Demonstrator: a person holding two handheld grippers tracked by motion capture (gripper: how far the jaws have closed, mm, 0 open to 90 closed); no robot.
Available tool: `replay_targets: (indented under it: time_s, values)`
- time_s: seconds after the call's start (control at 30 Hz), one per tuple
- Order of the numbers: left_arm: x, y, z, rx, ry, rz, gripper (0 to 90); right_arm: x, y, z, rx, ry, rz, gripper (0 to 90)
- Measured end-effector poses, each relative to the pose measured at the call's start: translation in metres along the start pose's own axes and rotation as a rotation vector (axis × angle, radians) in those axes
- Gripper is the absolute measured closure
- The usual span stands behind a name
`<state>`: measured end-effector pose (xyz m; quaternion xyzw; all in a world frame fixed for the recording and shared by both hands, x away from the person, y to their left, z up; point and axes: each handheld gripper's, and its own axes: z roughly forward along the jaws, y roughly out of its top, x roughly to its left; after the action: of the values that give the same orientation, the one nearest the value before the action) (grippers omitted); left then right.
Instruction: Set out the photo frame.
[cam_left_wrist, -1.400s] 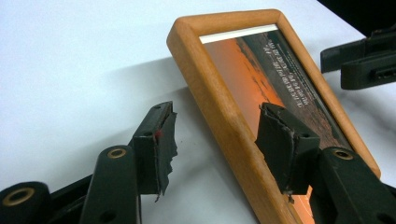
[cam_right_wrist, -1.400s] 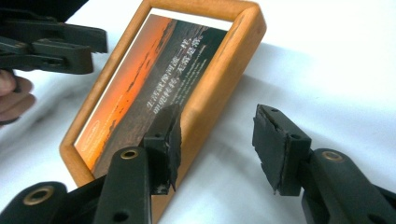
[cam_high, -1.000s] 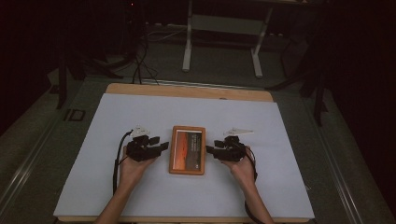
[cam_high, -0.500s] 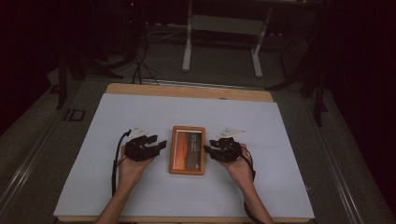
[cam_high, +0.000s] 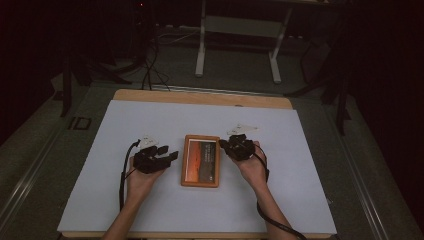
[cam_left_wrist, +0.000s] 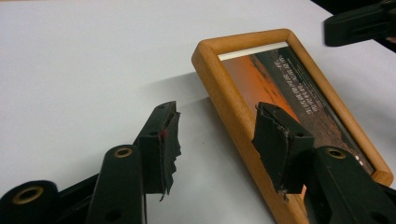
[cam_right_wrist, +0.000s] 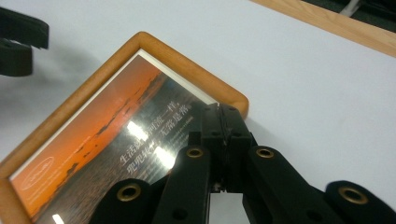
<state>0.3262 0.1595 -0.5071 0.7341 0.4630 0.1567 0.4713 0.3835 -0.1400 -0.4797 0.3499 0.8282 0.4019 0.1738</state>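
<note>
A wooden picture frame (cam_high: 201, 160) with an orange sunset print lies flat in the middle of the white table cover. My left gripper (cam_high: 169, 156) rests at its left side, open. In the left gripper view its jaws (cam_left_wrist: 217, 114) straddle the frame's (cam_left_wrist: 280, 79) near rail, one pad over the cover and one over the print, neither pressing. My right gripper (cam_high: 223, 145) is at the frame's far right corner. Its jaws have just been closing, and in the right gripper view they (cam_right_wrist: 226, 112) stand shut together above the frame's (cam_right_wrist: 116, 126) corner with nothing between them.
The white cover (cam_high: 150, 120) lies on a wooden tabletop whose far edge (cam_high: 200, 96) shows. Behind the table stand a metal stand (cam_high: 239, 30) and floor cables (cam_high: 150, 65). Each gripper view shows the other gripper farther off: right (cam_left_wrist: 359, 23), left (cam_right_wrist: 18, 37).
The right gripper has drawn a little toward the frame's far right corner and its jaws have closed. The left gripper and the frame have stayed put.
</note>
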Motion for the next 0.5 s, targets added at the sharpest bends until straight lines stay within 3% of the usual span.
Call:
replay_targets:
  time_s: [0.17, 0.5]
  values:
    - [-0.001, -0.001, 0.001, 0.007, -0.002, -0.002, 49.8, 0.003, 0.006, 0.012, -0.002, -0.007, -0.048, 89.9]
    - [-0.002, -0.001, 0.002, 0.011, -0.009, 0.005, 49.7, 0.005, 0.012, 0.029, 0.030, -0.028, -0.071, 89.9]
